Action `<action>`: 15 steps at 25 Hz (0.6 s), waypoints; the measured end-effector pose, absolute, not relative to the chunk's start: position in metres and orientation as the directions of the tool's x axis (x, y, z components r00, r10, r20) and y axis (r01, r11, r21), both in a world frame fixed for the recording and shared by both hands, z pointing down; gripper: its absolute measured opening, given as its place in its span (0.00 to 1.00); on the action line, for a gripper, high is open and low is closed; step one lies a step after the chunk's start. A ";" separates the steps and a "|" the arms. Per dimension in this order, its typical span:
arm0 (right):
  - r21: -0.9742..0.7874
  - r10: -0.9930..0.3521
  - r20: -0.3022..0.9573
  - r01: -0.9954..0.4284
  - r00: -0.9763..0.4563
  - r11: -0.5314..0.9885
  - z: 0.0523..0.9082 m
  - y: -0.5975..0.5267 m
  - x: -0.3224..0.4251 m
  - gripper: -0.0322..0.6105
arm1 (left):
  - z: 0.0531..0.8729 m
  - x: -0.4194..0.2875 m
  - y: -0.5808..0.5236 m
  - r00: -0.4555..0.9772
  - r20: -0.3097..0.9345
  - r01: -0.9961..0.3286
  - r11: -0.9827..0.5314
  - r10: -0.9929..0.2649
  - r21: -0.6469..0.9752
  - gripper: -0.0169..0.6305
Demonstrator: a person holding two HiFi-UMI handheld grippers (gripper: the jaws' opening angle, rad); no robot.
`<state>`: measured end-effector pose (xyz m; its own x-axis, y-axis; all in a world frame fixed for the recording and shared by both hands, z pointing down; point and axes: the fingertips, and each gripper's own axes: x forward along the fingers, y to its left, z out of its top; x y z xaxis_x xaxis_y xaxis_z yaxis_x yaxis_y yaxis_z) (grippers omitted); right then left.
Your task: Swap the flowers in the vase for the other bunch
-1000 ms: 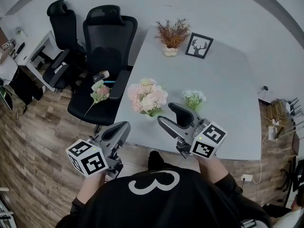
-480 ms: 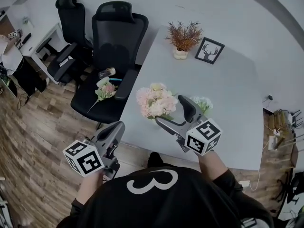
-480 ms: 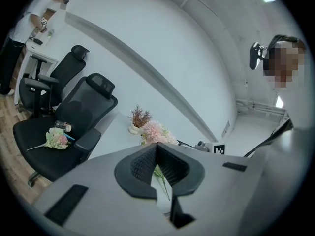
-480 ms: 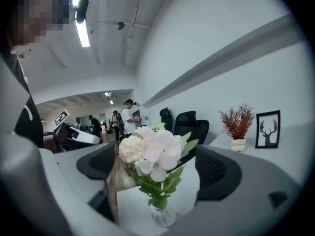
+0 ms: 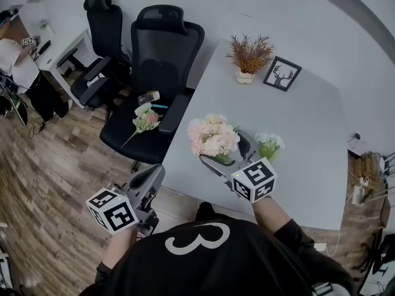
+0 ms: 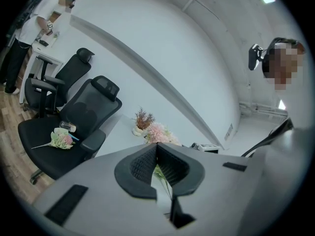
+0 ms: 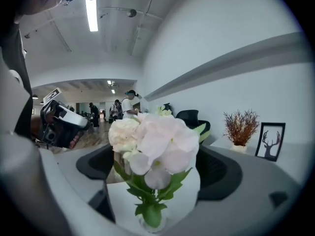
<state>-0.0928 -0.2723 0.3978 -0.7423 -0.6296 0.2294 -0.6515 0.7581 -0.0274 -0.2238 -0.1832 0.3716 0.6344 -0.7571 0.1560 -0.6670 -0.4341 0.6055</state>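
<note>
A bunch of pink and white flowers [image 5: 213, 137] stands in a small clear vase [image 7: 150, 224] near the front edge of the white table [image 5: 308, 122]. My right gripper [image 5: 227, 154] reaches around it. Its jaws have just been opening, and the stems and blooms [image 7: 153, 146] stand between them with neither pad pressing on them. The other bunch [image 5: 145, 121], pink and cream, lies on the seat of the black office chair [image 5: 162, 73] left of the table. My left gripper [image 5: 145, 184] hangs shut and empty over the floor in front of the chair.
A small white and green posy [image 5: 269, 144] stands right of the vase. A potted dried plant [image 5: 249, 55] and a framed deer picture [image 5: 282, 74] sit at the table's far end. A second chair [image 5: 105, 23] and a desk stand further left.
My right gripper has moved forward and down to the vase, so the pink flowers now stand between its jaws. The left gripper has shifted only slightly.
</note>
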 end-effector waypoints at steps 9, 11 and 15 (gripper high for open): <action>-0.032 -0.672 0.215 -0.693 -0.709 0.720 0.408 -0.285 -0.108 0.82 | 0.376 -0.242 -0.175 0.602 0.164 -0.681 -0.396 -0.781 0.615 0.04; -0.052 -0.669 0.214 -0.692 -0.712 0.720 0.409 -0.285 -0.110 0.82 | 0.375 -0.247 -0.173 0.593 0.164 -0.686 -0.388 -0.788 0.616 0.04; -0.049 -0.667 0.212 -0.689 -0.714 0.723 0.410 -0.282 -0.115 0.81 | 0.376 -0.257 -0.169 0.583 0.163 -0.692 -0.382 -0.796 0.612 0.04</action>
<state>-0.1152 -0.2817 0.4104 -0.7144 -0.6669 0.2116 -0.6893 0.7228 -0.0493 -0.2572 -0.1693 0.3758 0.5830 -0.7960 0.1625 -0.6923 -0.3821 0.6121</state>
